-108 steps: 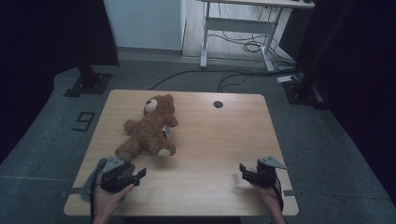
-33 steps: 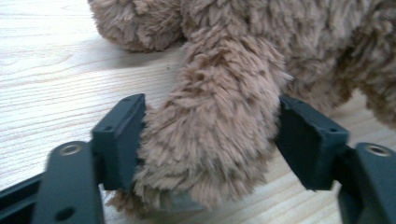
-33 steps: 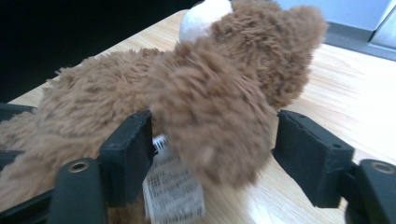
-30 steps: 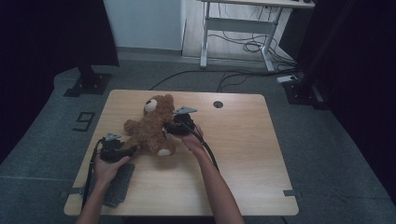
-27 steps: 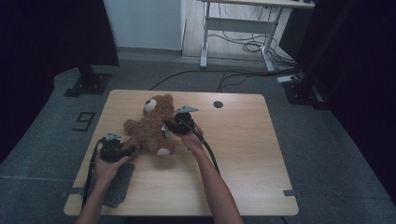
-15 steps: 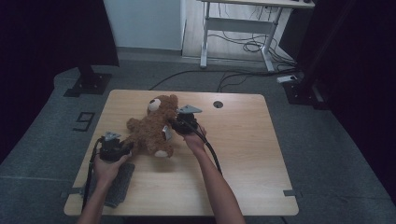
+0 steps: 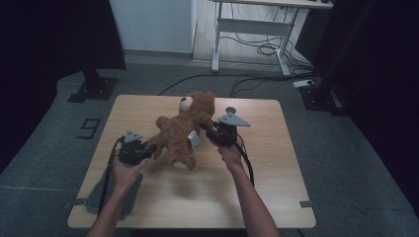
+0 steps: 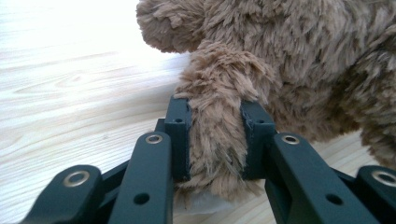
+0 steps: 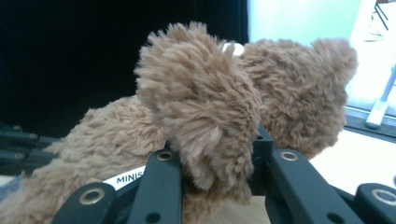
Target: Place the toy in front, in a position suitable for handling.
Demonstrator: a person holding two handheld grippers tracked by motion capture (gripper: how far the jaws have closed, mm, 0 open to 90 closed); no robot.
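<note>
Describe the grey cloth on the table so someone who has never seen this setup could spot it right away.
Start at the wooden table and go to its near left corner. The grey cloth lies flat there, under the person's left forearm, just behind the left gripper. It is the flat, dull grey thing, unlike the fluffy brown teddy bear.

The shaggy brown plush teddy bear (image 7: 182, 134) has one white eye with a dark centre and a white sewn-in label printed in black letters. Beneath the bear, the light wooden table (image 7: 267, 173) shows a pale, streaky grain. Left of the bear, the black left gripper (image 7: 148, 150) carries a grey plate; right of it, the black right gripper (image 7: 207, 132) carries another. A grey cloth (image 7: 96, 197) lies near the table's front left corner.
</note>
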